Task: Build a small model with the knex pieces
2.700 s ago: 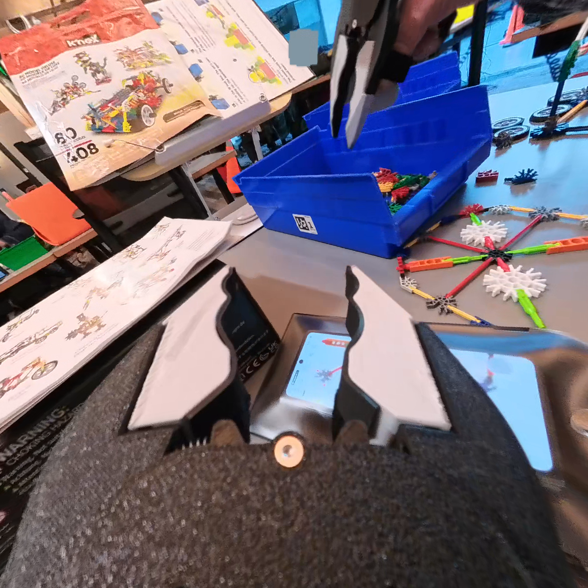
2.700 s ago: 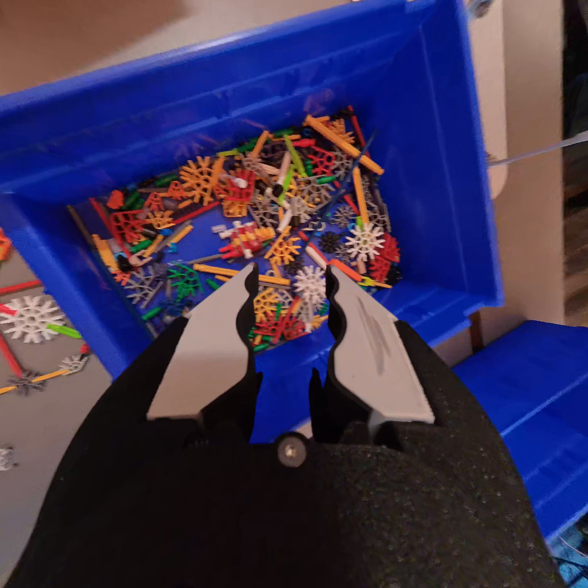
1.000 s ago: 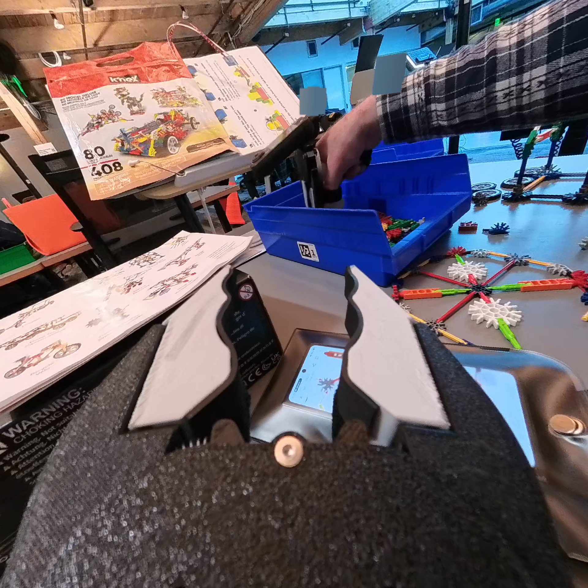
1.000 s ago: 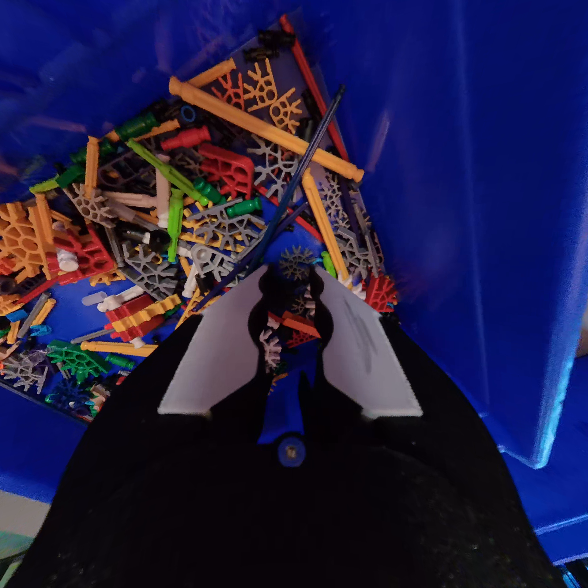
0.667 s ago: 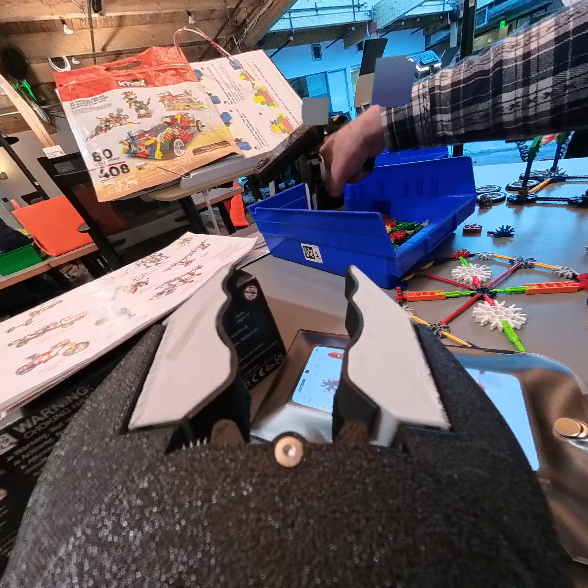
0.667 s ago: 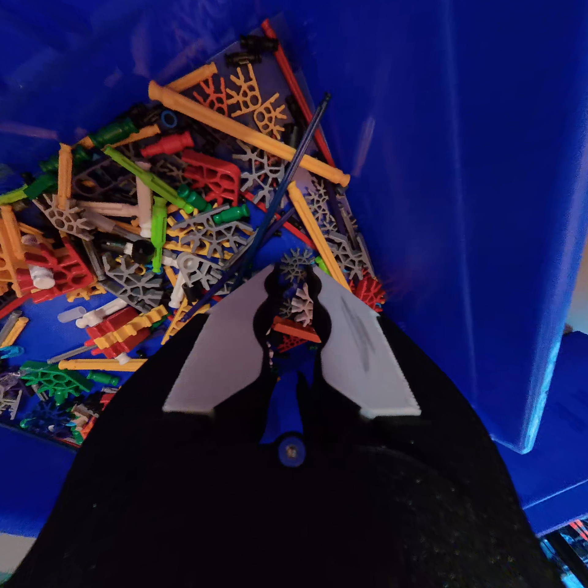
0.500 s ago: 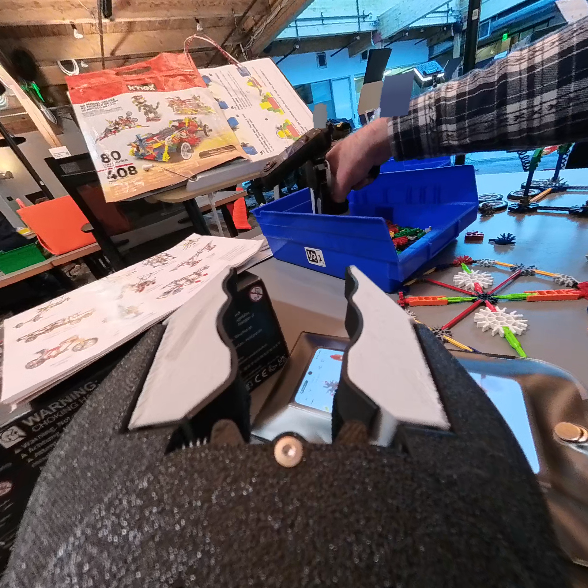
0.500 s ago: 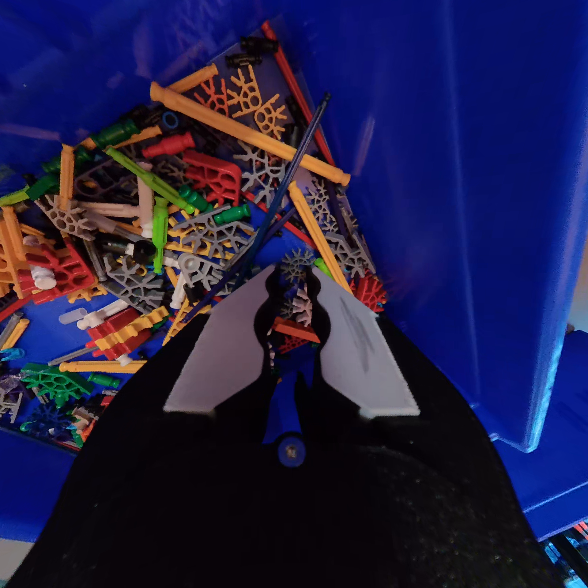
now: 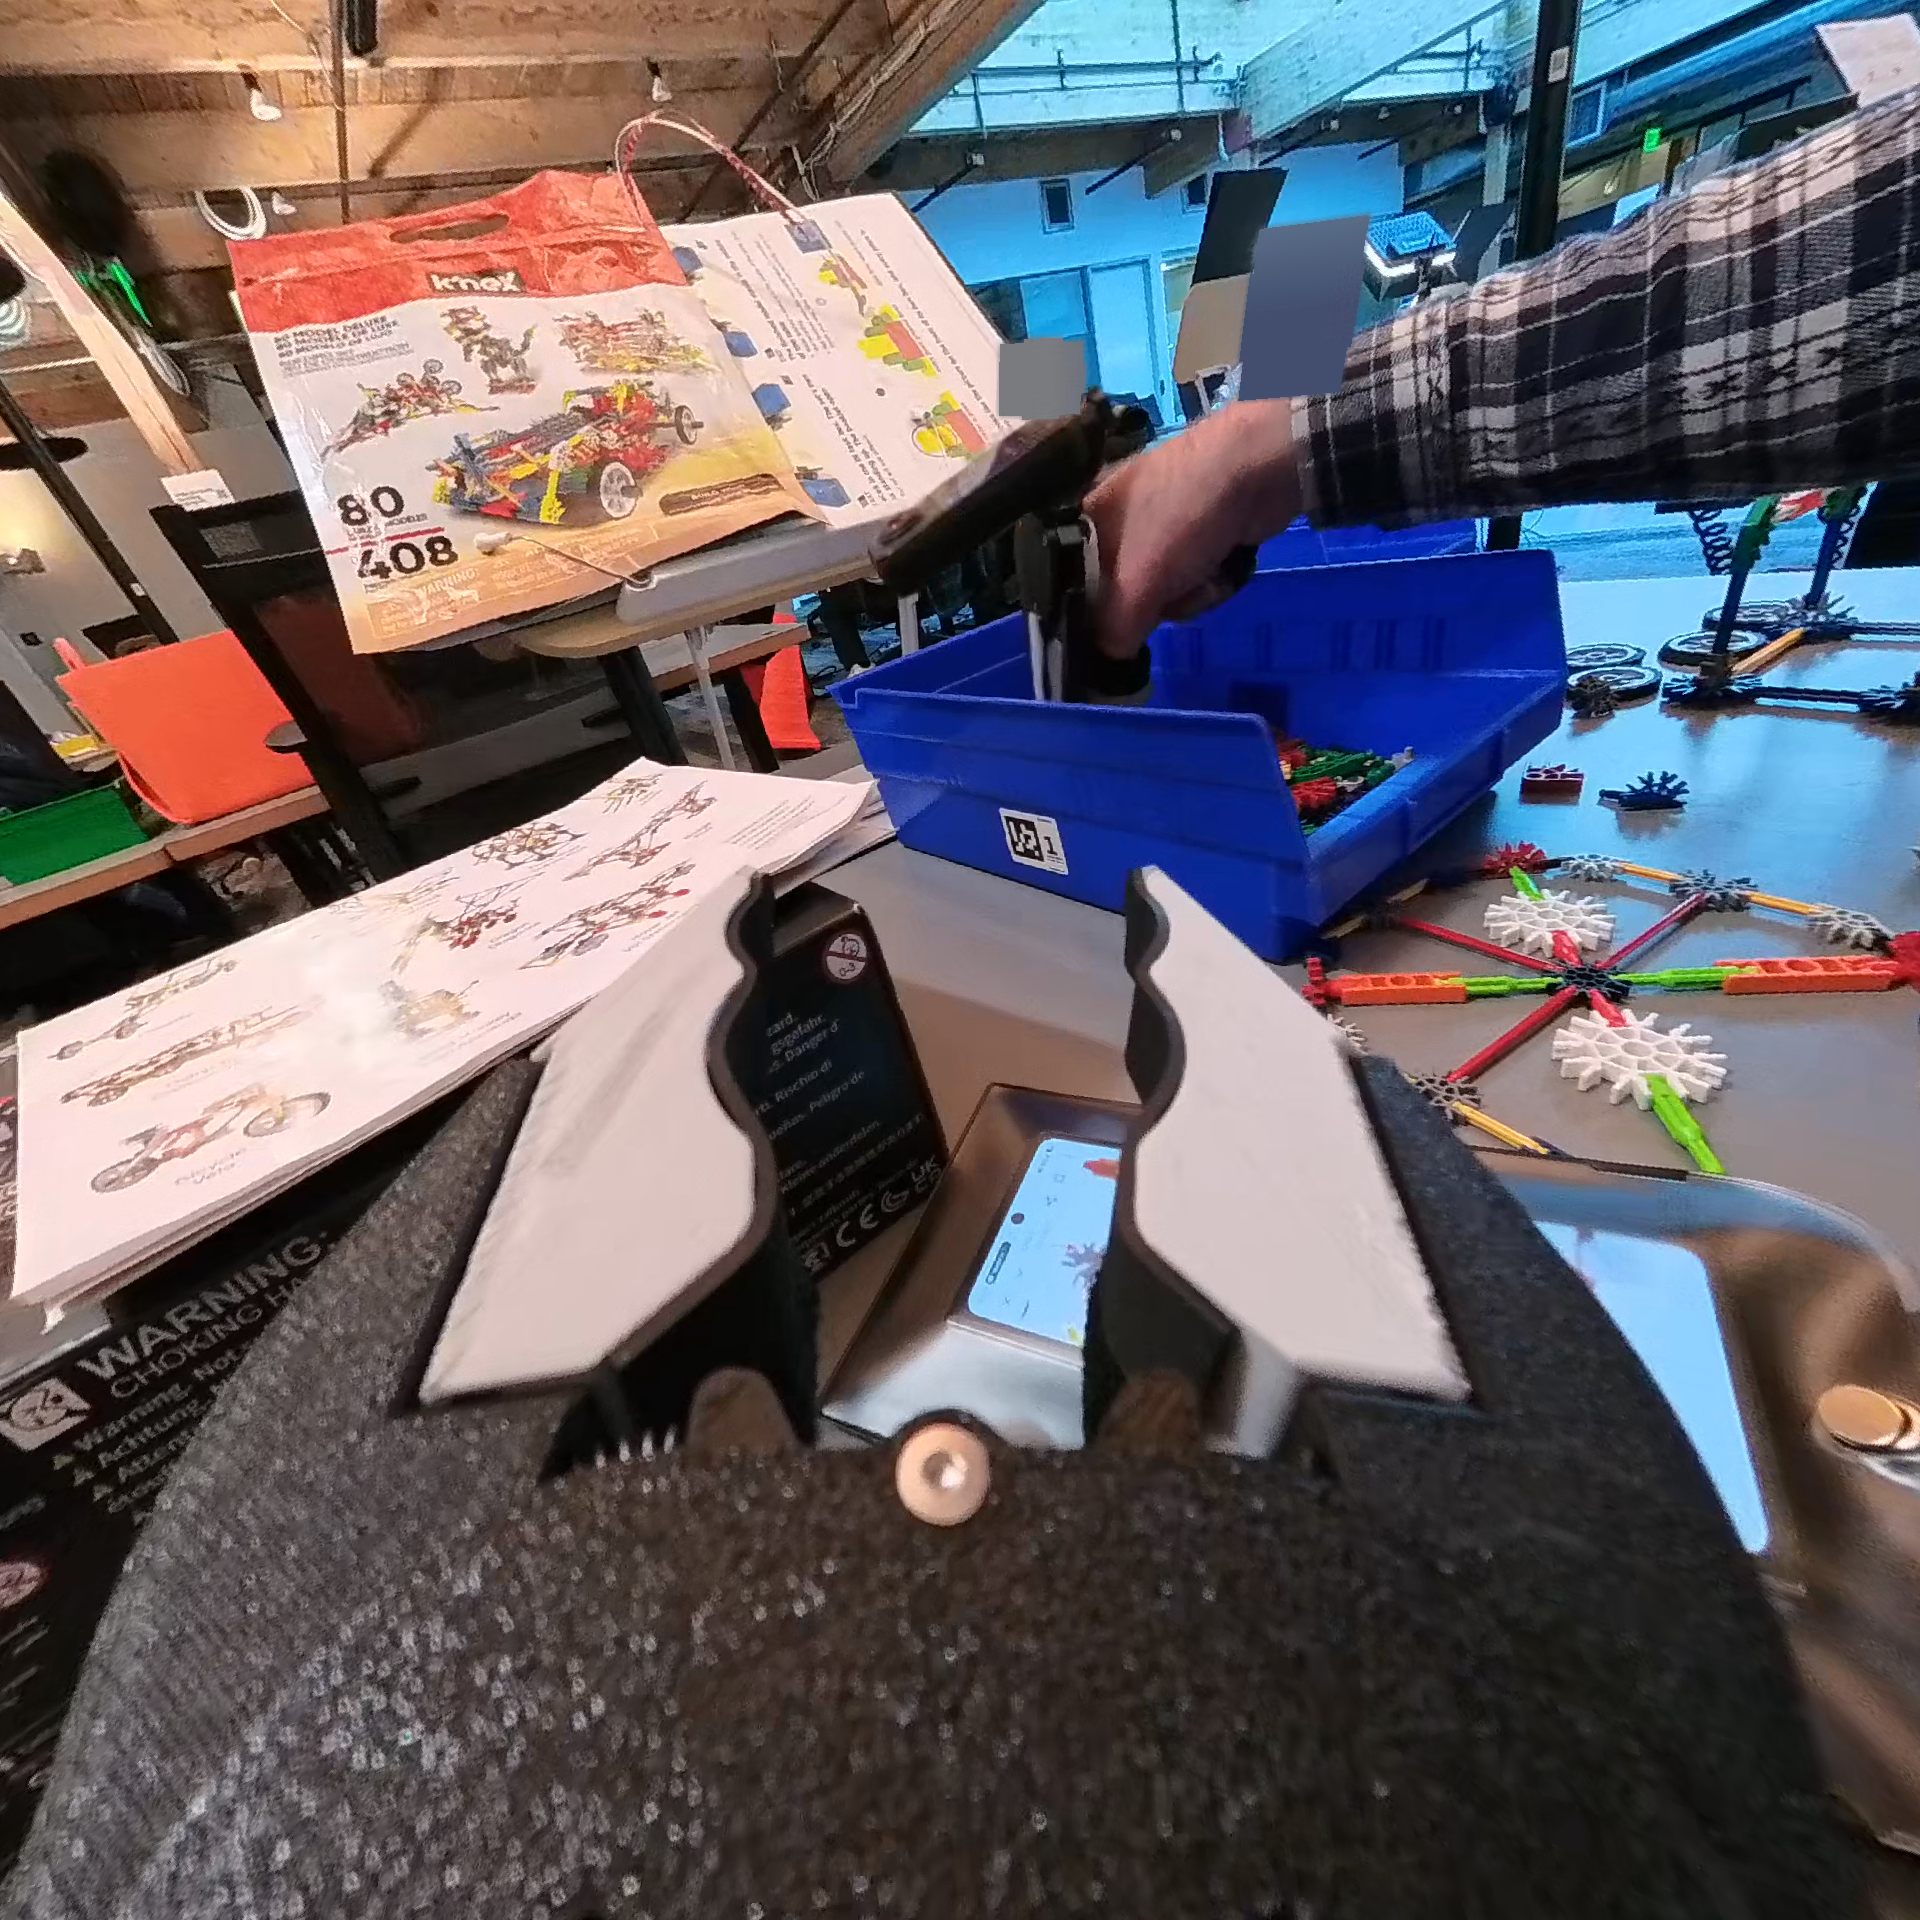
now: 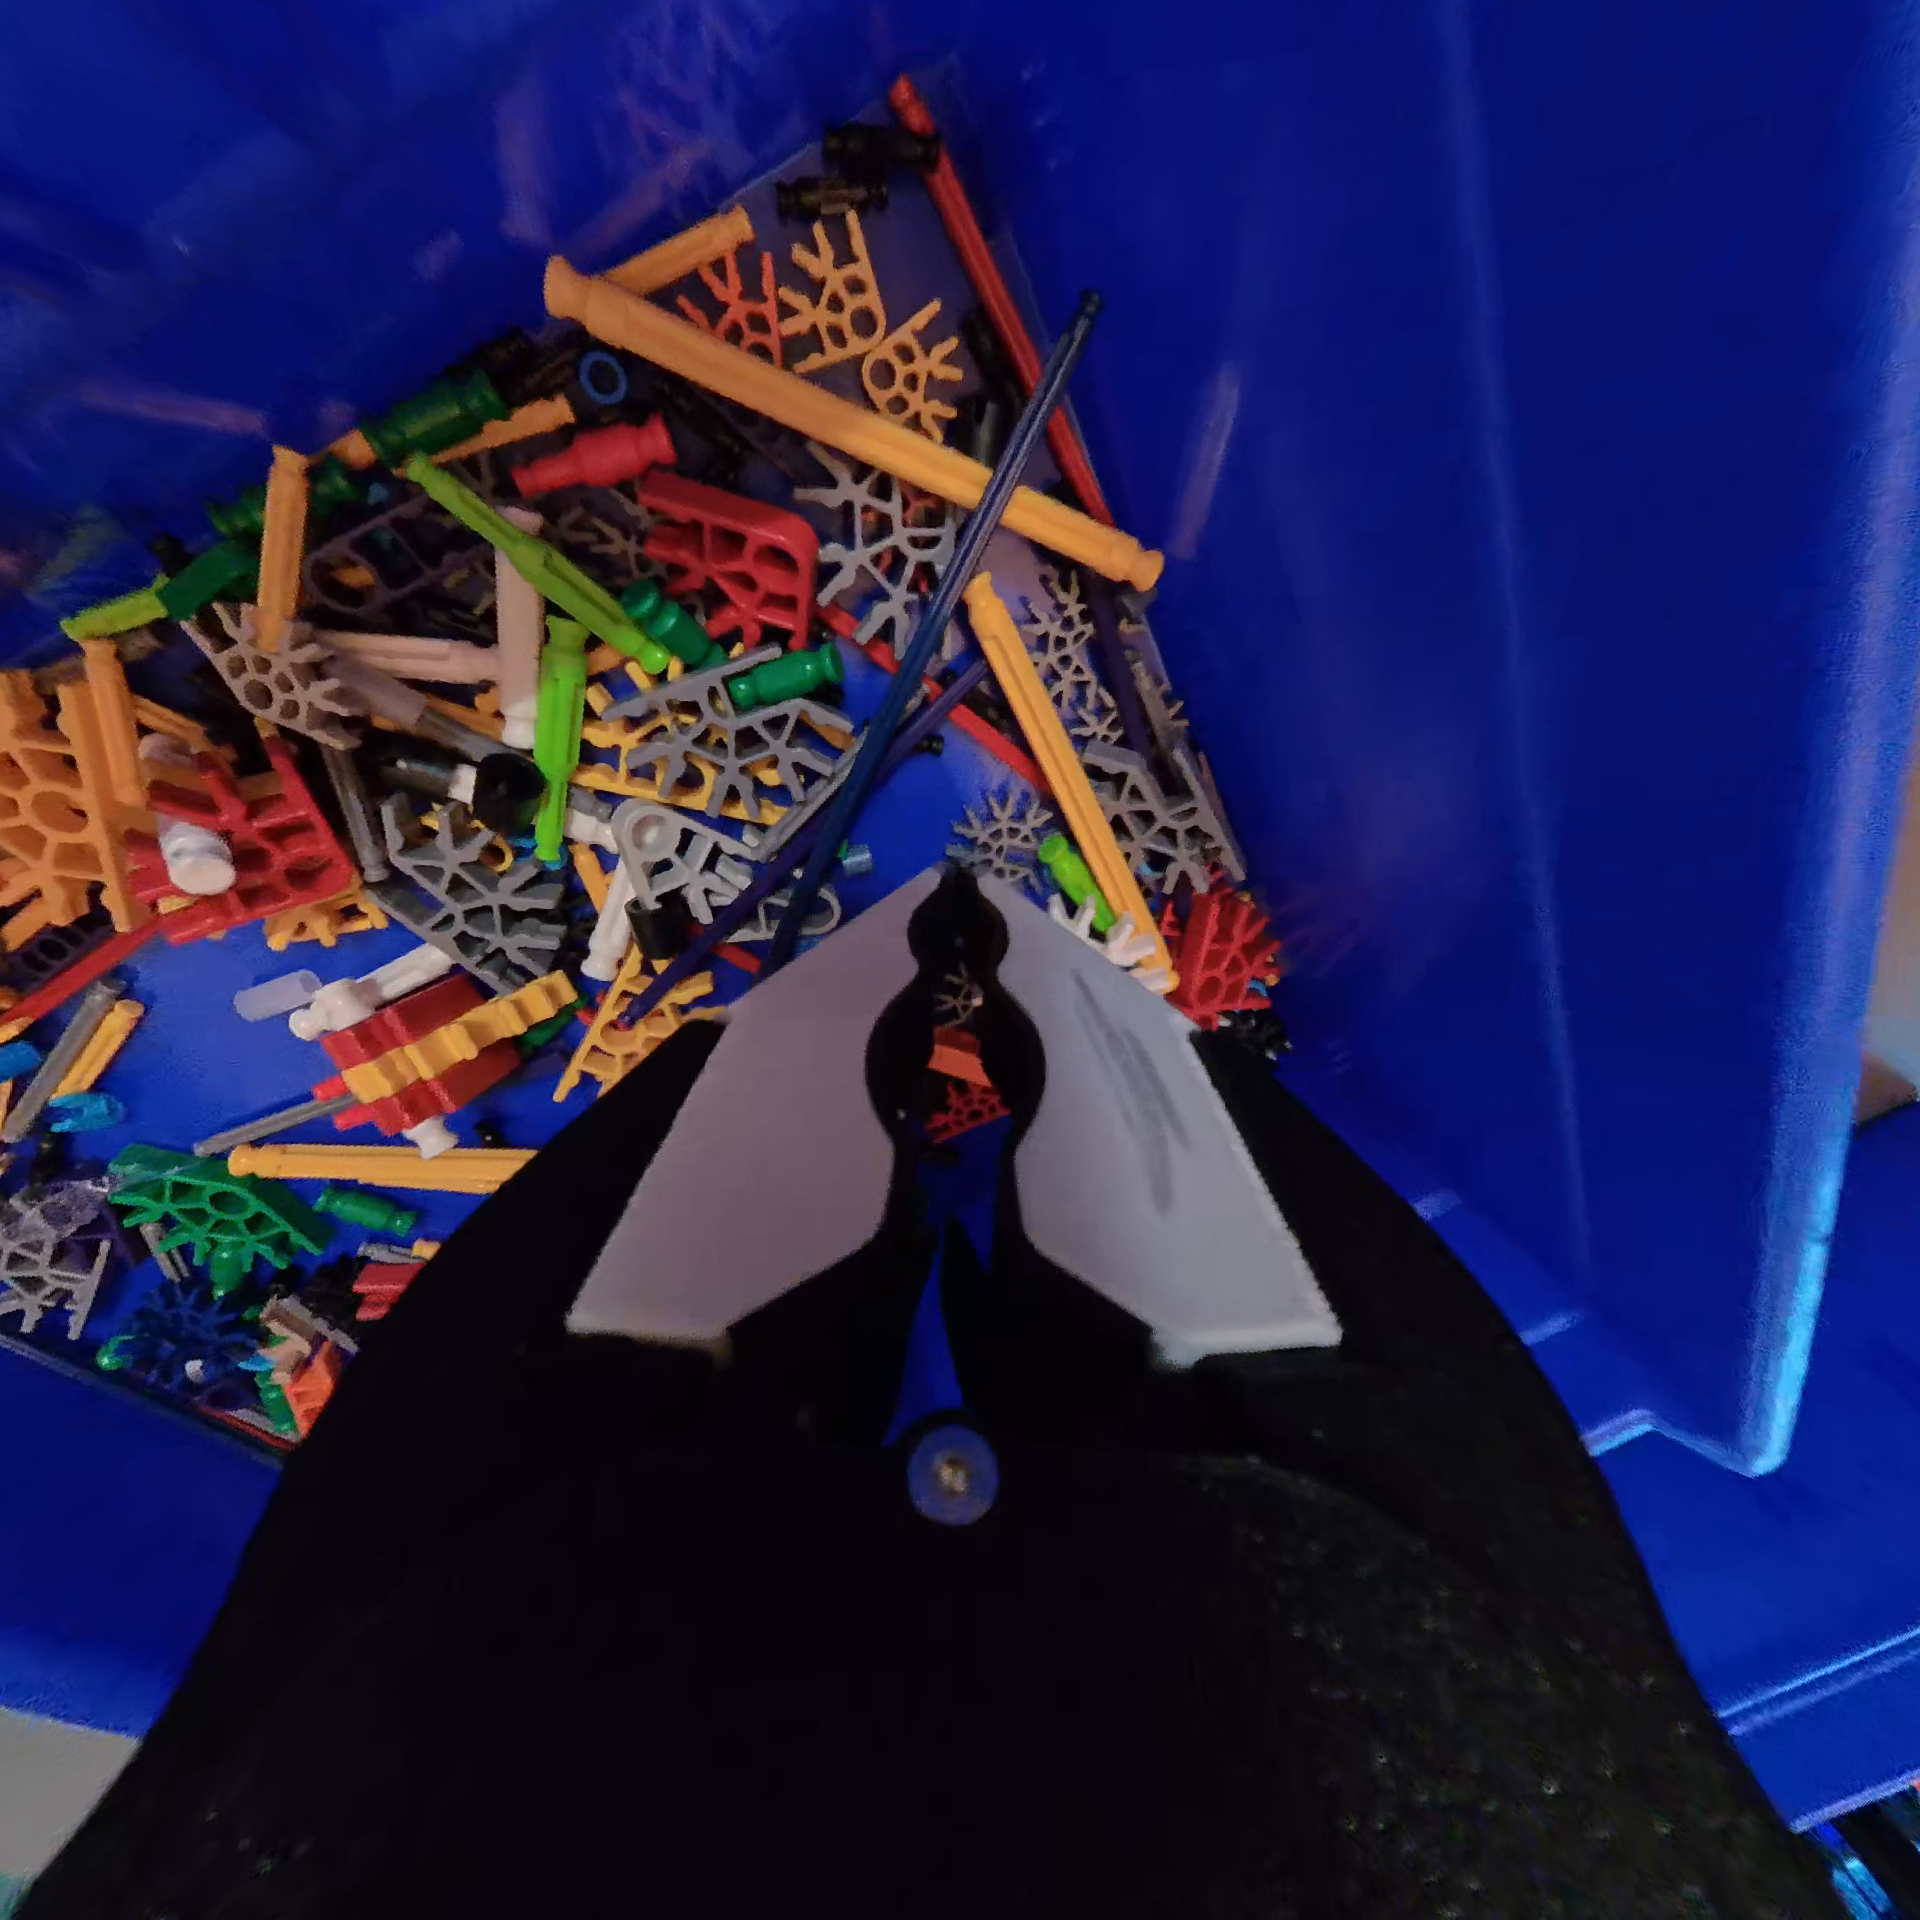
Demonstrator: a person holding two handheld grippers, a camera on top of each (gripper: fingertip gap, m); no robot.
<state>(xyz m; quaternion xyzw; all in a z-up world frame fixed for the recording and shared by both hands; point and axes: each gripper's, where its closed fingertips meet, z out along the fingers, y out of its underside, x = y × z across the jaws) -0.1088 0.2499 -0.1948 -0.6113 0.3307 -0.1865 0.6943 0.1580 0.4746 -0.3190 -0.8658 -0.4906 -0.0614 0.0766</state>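
Observation:
My right gripper (image 10: 956, 883) is down inside a blue bin (image 10: 1455, 520) of loose rods and connectors. Its jaws are shut on a small white snowflake connector (image 10: 961, 1000), near the bin's right wall. A long dark blue rod (image 10: 935, 644) and a yellow rod (image 10: 1049, 748) lie just beyond the tips. In the left wrist view a hand (image 9: 1174, 520) holds that gripper (image 9: 1044, 665) in the bin (image 9: 1091, 790), its tips hidden by the wall. My left gripper (image 9: 948, 894) is open and empty above a lit phone (image 9: 1049, 1247) and a black box (image 9: 831, 1070).
A flat model of rods and snowflake connectors (image 9: 1590, 977) lies on the table right of the bin. An open instruction booklet (image 9: 364, 987) lies at the left. A printed bag (image 9: 499, 416) rests on a stand behind. A second blue bin (image 10: 1766, 1558) sits alongside. Spacing between my two grippers at the tips: around 40 cm.
My right gripper came down into the bin, closed on the white connector and has started to lift it off the pile. The left gripper stayed open and drew back a little.

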